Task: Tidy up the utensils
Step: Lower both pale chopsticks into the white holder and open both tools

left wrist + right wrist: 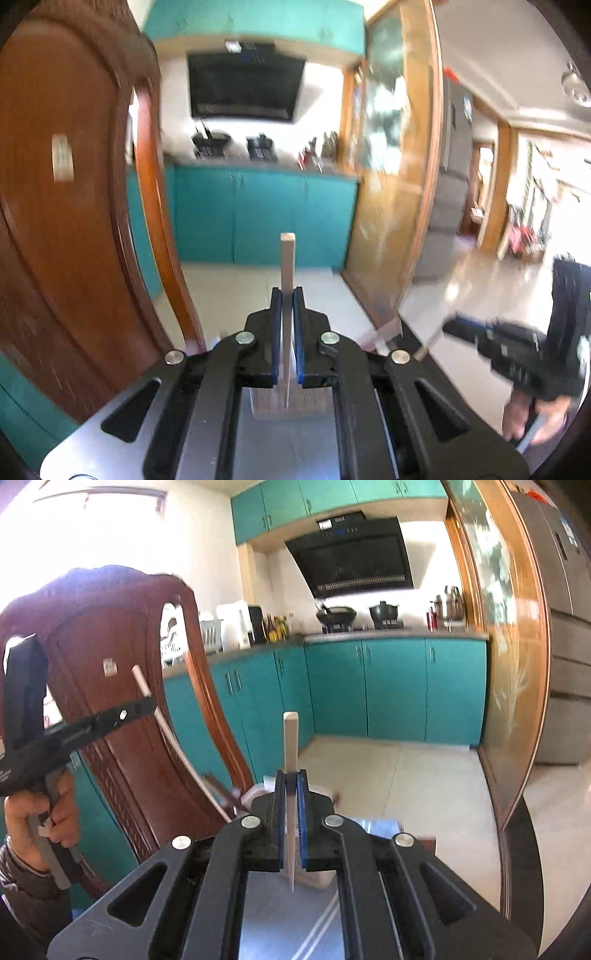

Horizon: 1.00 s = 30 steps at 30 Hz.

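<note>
Both grippers [287, 295] [291, 777] clamp pale chopsticks [287, 258] [290, 738].

1. A dark brown wooden chair back [110, 657], carved and curved, is seen at the left of the right wrist view, with a small pale label on it.
2. Teal lower cabinets [391, 686] are set along the far wall, and matching teal upper cabinets [306, 502] are mounted above.
3. A black range hood [351, 554] is fixed over the stove.
4. A dark wok [336, 613] and a black pot [384, 612] are placed on the burners.
5. Bottles [277, 627] are grouped on the grey surface [388, 633], left of the stove.
6. A wood-framed glass door [506, 664] is seen at the right, with a grey refrigerator [565, 635] just beyond it.
7. The floor [406, 775] is laid with pale tiles.
</note>
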### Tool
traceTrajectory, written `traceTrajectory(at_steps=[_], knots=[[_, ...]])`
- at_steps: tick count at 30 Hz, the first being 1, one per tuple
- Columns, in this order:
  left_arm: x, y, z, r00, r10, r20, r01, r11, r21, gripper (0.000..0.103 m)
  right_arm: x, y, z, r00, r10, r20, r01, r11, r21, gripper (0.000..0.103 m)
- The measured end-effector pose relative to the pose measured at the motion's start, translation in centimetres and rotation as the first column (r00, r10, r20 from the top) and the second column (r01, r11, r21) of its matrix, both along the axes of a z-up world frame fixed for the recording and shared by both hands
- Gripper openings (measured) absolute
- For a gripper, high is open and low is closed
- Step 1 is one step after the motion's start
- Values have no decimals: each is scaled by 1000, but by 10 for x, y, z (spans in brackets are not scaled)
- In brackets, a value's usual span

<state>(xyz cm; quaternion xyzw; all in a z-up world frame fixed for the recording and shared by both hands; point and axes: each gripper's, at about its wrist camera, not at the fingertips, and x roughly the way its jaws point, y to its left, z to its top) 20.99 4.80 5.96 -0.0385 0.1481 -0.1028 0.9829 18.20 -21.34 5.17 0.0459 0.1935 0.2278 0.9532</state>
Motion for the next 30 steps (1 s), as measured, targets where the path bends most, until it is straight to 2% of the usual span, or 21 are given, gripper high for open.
traceTrajectory(at_steps=[4,5,8,12,16,18,20,22,27,30], knots=[[23,12,16,997,43,72,-35,994,-102,7,11,5,13,1000,3,12,-3,1000,16,6],[31,16,13,995,63,72,-53,989,-135,7,12,6,17,1000,5,19,-5,1000,19,6],[47,23,5,993,109,48,-100,981,-164,7,15,11,30,998,3,66,-5,1000,30,6],[77,17,-22,990,135,-47,-140,984,-110,7,13,16,42,990,-24,137,19,999,41,6],[95,8,-42,983,130,-128,-138,989,-58,7,16,20,44,982,-63,179,55,997,53,6],[94,4,-45,983,133,-128,-138,990,-35,8,20,21,41,978,-82,191,72,996,58,6],[92,2,-44,985,126,-119,-130,991,-25,20,27,24,37,971,-111,211,101,993,60,6],[89,2,-42,987,120,-104,-123,992,-24,24,33,26,33,968,-130,217,118,991,69,6],[82,3,-39,989,121,-81,-123,992,-18,31,59,40,17,967,-145,210,140,989,39,7],[79,4,-40,989,125,-78,-126,992,-12,32,76,49,-3,977,-136,164,138,990,1,7]])
